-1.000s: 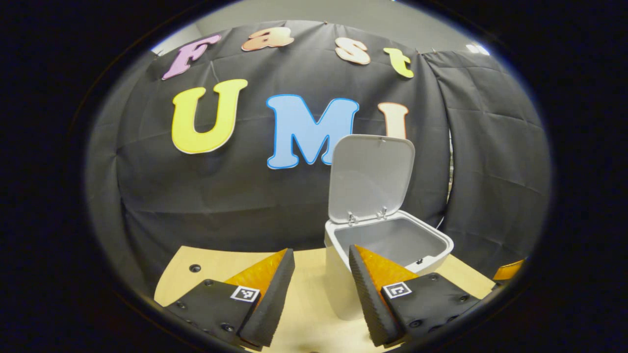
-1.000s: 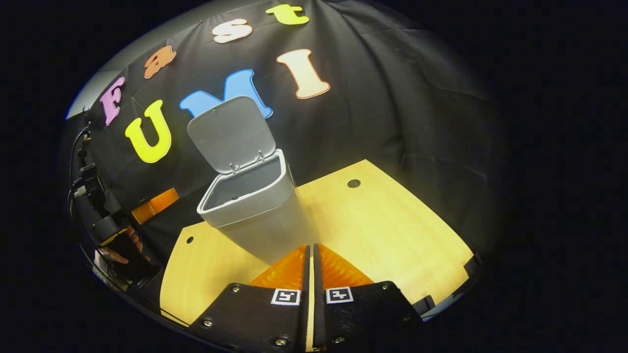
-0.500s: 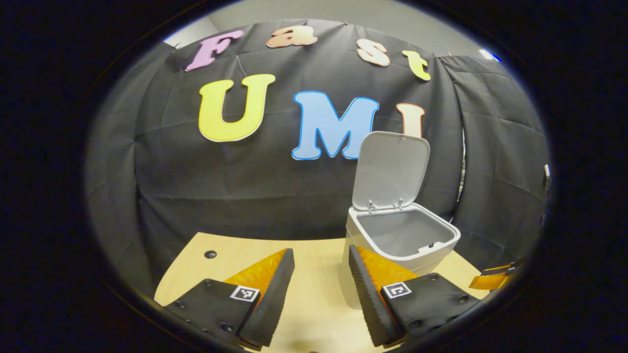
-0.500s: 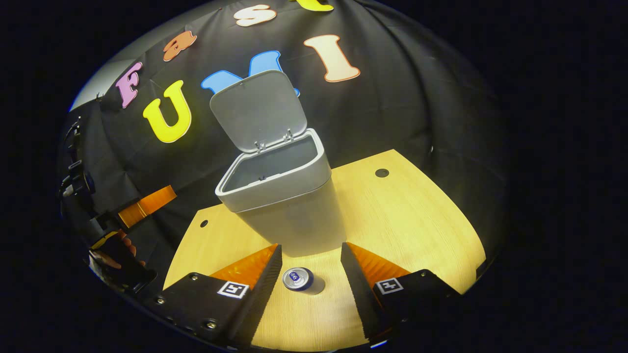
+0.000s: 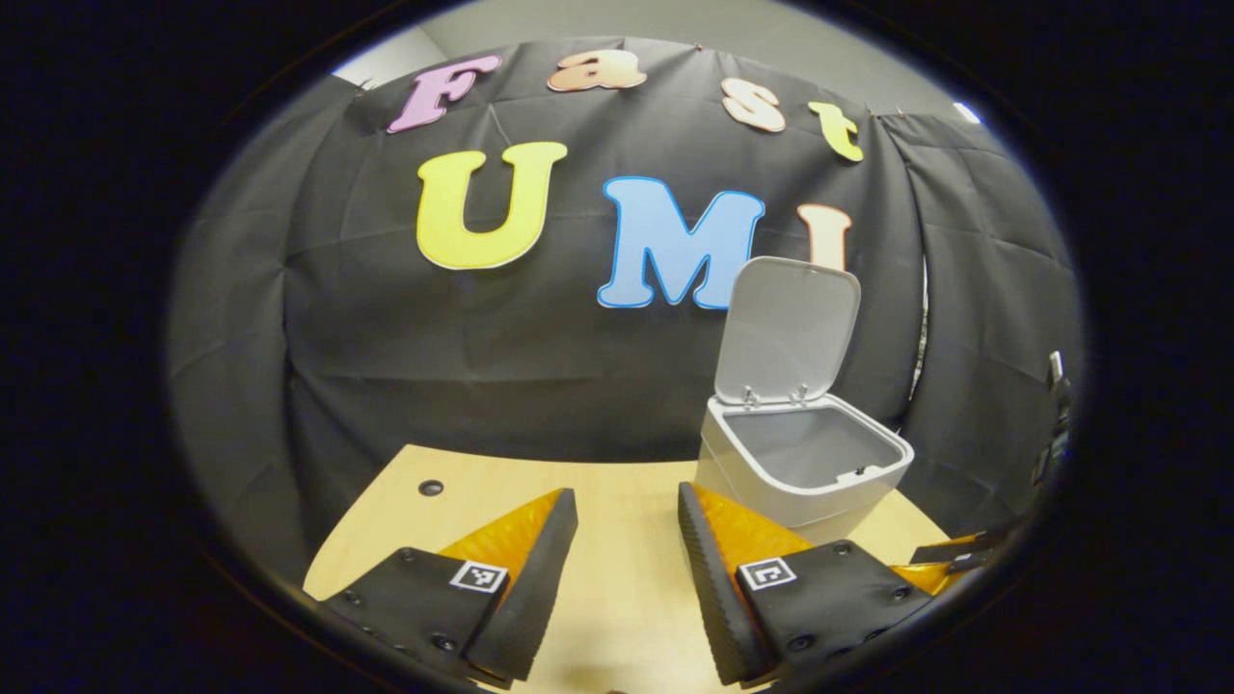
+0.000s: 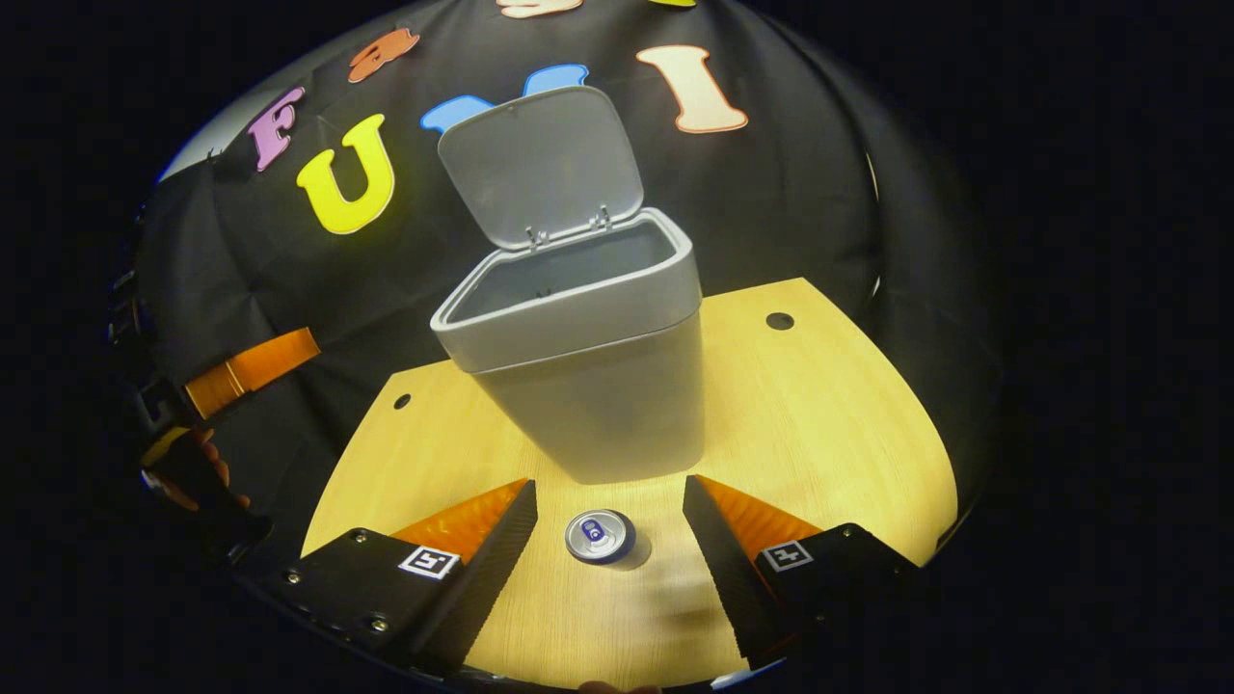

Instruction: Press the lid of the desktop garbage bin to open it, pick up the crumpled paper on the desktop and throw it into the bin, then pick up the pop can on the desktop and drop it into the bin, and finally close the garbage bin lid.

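The pale grey bin stands on the wooden table with its lid raised upright. A pop can stands upright in front of the bin, seen from above. My right gripper is open above the can, one finger on each side and neither touching it. In the left gripper view the bin sits to the right with its lid up. My left gripper is open over bare table with nothing between its fingers.
In the right gripper view the other gripper and the hand holding it appear at the far left edge. Black cloth walls close the table's back and sides. Small dark holes mark the table's far corners.
My right gripper went from shut to open and moved over the pop can, closer to the bin. My left gripper drew back leftward, so the bin shifted right and looks smaller.
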`<state>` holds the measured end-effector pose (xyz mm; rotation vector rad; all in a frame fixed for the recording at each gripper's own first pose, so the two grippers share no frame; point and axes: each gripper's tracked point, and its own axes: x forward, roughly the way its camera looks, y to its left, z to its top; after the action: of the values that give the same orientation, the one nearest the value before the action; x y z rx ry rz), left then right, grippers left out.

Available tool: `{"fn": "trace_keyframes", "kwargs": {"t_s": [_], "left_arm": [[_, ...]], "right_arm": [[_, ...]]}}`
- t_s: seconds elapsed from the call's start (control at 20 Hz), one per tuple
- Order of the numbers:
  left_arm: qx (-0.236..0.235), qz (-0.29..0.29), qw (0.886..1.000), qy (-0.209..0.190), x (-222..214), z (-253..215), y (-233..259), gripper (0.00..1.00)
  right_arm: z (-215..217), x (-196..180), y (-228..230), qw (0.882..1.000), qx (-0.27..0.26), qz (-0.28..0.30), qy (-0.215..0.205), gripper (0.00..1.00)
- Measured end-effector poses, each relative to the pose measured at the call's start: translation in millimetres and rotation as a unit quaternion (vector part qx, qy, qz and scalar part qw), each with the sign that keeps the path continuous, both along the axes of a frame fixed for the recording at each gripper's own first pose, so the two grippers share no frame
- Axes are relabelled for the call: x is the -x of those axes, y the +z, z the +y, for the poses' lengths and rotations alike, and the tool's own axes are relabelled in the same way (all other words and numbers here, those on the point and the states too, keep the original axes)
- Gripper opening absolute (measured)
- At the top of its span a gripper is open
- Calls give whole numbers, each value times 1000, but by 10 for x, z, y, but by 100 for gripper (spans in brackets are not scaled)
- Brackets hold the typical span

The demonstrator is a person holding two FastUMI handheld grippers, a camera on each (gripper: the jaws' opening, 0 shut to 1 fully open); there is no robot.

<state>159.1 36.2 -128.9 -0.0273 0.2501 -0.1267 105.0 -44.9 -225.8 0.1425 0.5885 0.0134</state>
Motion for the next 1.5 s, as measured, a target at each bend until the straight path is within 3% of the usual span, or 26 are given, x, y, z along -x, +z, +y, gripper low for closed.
{"fn": "trace_keyframes", "kwargs": {"t_s": [0.3,0.35,0.4,0.45,0.55,0.75,0.85,0.95,1.0,1.05,1.15,1.25,1.3,1.35,1.4,1.45,1.5], "left_arm": [[0,7,1000,19,137,213,-43,77],[-1,7,1000,22,169,259,-51,72],[-2,8,1000,25,195,298,-60,77],[-3,9,1000,29,230,340,-74,72],[-2,13,999,36,288,423,-102,77],[-1,18,999,51,382,600,-158,77],[-1,21,998,59,428,697,-178,72],[-5,23,998,66,472,785,-188,77],[-7,23,997,69,494,835,-187,73],[-8,23,997,72,516,876,-192,77],[-9,26,997,77,550,947,-215,77],[-9,29,996,80,569,987,-241,77],[-8,31,996,80,568,1001,-252,77],[-7,33,996,80,574,1004,-260,77],[-7,33,996,79,560,995,-263,77],[-6,33,996,78,553,985,-263,77],[-5,33,996,77,556,975,-269,77]], "right_arm": [[125,-64,-398,999,23,37,20,98],[135,-69,-465,998,27,45,22,98],[151,-74,-523,998,30,52,23,98],[162,-70,-580,997,32,59,26,98],[183,-82,-694,996,38,70,30,98],[175,-125,-885,994,61,88,31,98],[174,-141,-986,992,69,98,30,98],[170,-155,-1079,991,77,108,31,100],[162,-160,-1115,990,83,111,31,98],[162,-180,-1153,989,90,113,31,96],[164,-186,-1160,989,98,109,30,84],[171,-229,-1144,989,101,109,29,83],[163,-218,-1137,988,104,107,27,92],[176,-217,-1129,988,104,107,29,82],[174,-207,-1109,989,103,104,29,82],[181,-206,-1070,989,101,101,29,89],[192,-203,-1029,990,98,97,31,81]]}}
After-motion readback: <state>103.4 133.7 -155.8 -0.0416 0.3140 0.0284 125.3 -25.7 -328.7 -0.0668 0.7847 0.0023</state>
